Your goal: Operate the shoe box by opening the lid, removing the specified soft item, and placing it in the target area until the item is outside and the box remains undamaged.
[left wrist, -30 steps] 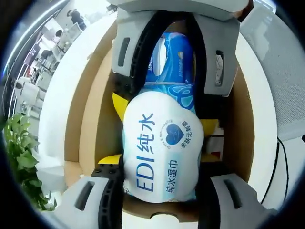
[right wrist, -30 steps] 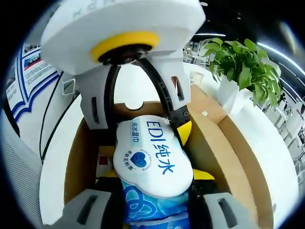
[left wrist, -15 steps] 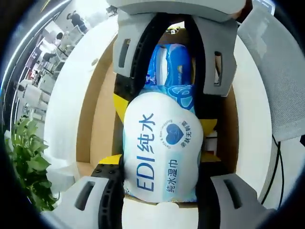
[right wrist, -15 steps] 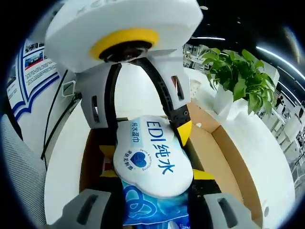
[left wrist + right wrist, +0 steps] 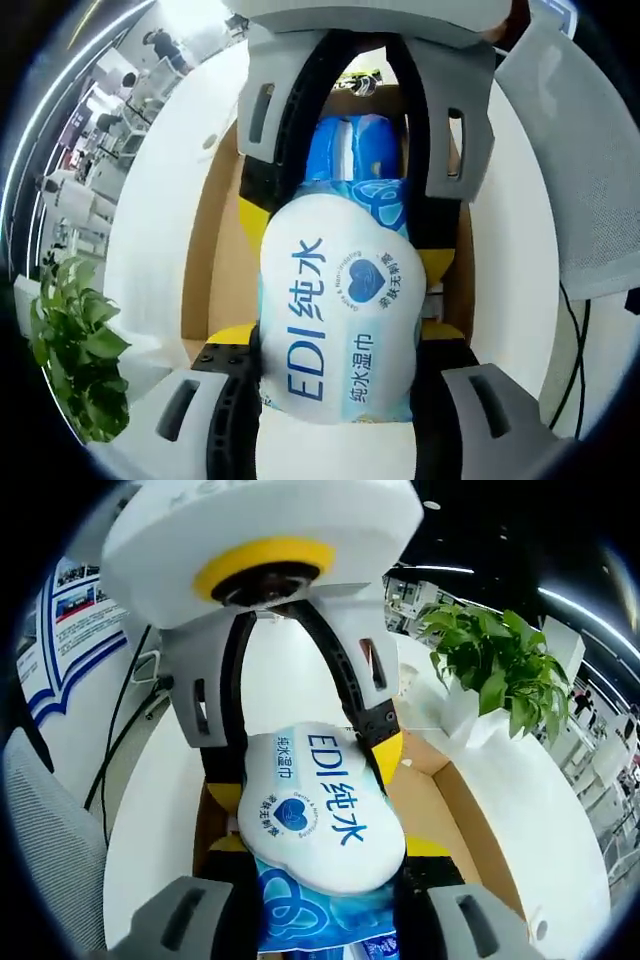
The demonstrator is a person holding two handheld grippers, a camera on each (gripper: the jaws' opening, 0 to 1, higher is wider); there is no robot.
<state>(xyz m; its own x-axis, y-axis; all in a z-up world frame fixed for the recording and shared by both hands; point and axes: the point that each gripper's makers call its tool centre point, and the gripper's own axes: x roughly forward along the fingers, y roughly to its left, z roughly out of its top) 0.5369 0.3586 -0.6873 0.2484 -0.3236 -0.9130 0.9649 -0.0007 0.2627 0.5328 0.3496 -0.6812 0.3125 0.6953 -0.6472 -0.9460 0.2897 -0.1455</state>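
While clamped from both ends, hangs above the open shoe box (image 5: pixel 222 262): a soft white-and-blue wet-wipes pack (image 5: pixel 335 315), printed "EDI" with a blue heart, its blue patterned end pointing away in the left gripper view and toward the camera in the right gripper view. Sits clear of the cardboard, between the two pairs of yellow-tipped jaws.

Compared with the frames a second and half a second back: appears smaller and farther below, that brown box, with more white surface showing around it; pack and grippers keep the same mutual pose. Looks lower and less enclosing in the right gripper view too, the cardboard wall (image 5: pixel 478 838); potted plant (image 5: pixel 497 662) appears a little closer to centre.

Beneath the box, spreads a white table (image 5: pixel 150 250). Beside it, stands a leafy green plant in a white pot, seen at lower left in the left gripper view (image 5: pixel 78 352). Beyond, shows an office space with desks and distant people, a grey mesh chair back (image 5: pixel 580 170), a dark cable (image 5: pixel 115 742) and a blue-and-white poster (image 5: pixel 70 630) on the wall.

Left gripper (image 5: pixel 335 345): jaws part-spread, pinching the pack's white labelled end on both sides. Right gripper (image 5: pixel 325 895): jaws likewise part-spread, squeezing the blue end. Faces each the other across the pack, the opposite gripper's body looming at the top of each view.
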